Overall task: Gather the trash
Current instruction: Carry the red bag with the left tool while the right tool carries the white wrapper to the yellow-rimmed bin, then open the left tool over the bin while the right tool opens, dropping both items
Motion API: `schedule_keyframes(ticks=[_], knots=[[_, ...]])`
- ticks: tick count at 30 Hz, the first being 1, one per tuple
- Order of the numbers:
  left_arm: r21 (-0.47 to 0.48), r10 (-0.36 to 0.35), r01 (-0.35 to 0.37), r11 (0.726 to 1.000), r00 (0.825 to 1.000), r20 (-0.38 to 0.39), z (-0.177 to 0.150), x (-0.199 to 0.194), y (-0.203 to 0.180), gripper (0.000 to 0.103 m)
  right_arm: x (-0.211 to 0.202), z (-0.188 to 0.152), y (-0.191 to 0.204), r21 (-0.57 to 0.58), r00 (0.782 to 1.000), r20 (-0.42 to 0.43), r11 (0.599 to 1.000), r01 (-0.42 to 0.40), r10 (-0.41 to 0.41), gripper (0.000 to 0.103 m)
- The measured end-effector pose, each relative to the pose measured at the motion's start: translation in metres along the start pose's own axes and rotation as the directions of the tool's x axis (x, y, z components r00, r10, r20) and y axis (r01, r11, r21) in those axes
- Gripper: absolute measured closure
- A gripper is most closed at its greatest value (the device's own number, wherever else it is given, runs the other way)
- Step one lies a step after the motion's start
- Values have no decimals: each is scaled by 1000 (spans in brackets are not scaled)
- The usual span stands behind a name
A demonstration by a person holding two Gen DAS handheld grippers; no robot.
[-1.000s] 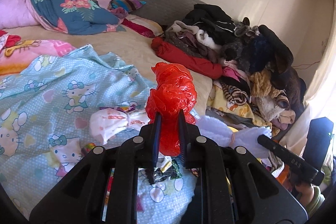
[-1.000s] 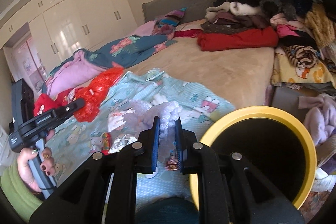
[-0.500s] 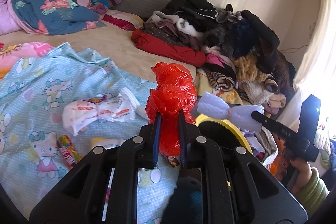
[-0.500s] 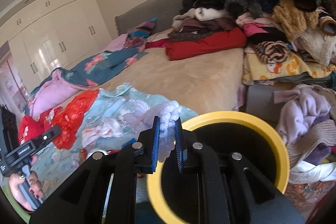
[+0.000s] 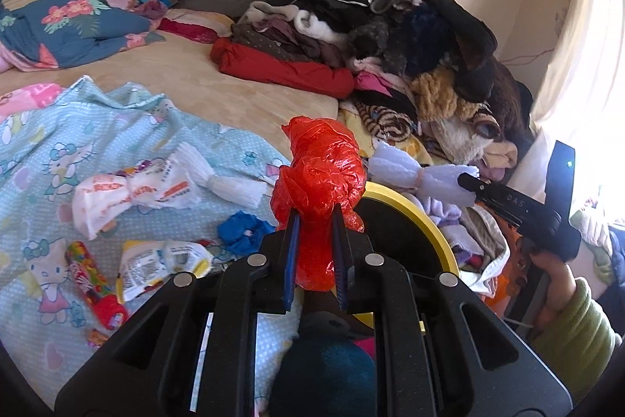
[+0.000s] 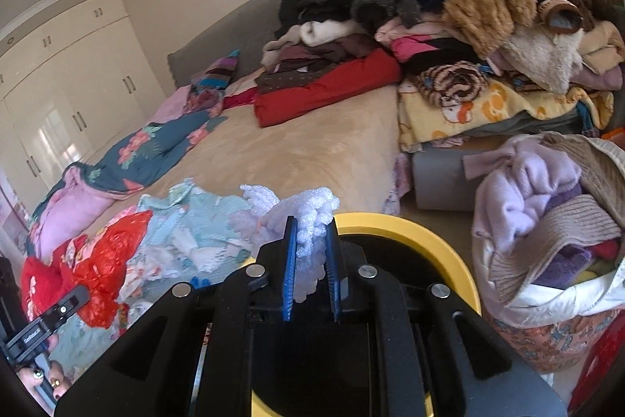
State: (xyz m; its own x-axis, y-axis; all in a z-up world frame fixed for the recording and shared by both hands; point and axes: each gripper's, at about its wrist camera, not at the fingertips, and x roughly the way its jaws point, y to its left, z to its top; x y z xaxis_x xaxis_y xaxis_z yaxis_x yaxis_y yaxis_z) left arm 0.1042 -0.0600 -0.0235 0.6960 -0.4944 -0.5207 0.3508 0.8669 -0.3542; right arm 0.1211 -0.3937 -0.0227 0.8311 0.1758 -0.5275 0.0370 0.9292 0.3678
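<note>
left tool [image 5: 315, 221]: clamped on red plastic bag [image 5: 318, 174], at 12 o'clock | right tool [image 6: 311, 241]: clamped on white foam wrap [image 6: 308, 217] | yellow-rimmed bin [image 6: 410, 233]: directly beyond both | bed [image 5: 203, 85]: wrappers at 9 o'clock

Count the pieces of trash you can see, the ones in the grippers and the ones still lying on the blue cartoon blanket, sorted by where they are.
Held in a gripper: 2, the red plastic bag and the white foam wrap.
Lying on the blanket: 4, the white printed wrapper, blue scrap, yellow-and-white packet, candy tube.
Total: 6
</note>
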Motion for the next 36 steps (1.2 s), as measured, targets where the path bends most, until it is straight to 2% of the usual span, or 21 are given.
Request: schedule_keyframes(ticks=[15,28,33,34,35,36], knots=[[62,-37,43,997,995,-90,-16,34,-35,93,14,-9,-42,86,992,-77,991,103,-97,89],[77,-62,79,994,978,-198,-35,76,-57,93,22,-14,-53,91,981,-137,984,154,-141,89],[89,-51,74,993,970,-236,-40,93,-59,91,29,-16,-58,115,977,-168,982,151,-130,82],[83,-53,75,994,969,-242,-41,96,-58,78,29,-16,-59,126,977,-169,980,154,-132,71],[71,-52,71,995,969,-240,-41,96,-56,54,29,-17,-59,139,978,-167,979,146,-122,57],[59,-52,67,996,972,-229,-41,95,-54,42,28,-16,-60,149,980,-164,979,137,-112,54]])
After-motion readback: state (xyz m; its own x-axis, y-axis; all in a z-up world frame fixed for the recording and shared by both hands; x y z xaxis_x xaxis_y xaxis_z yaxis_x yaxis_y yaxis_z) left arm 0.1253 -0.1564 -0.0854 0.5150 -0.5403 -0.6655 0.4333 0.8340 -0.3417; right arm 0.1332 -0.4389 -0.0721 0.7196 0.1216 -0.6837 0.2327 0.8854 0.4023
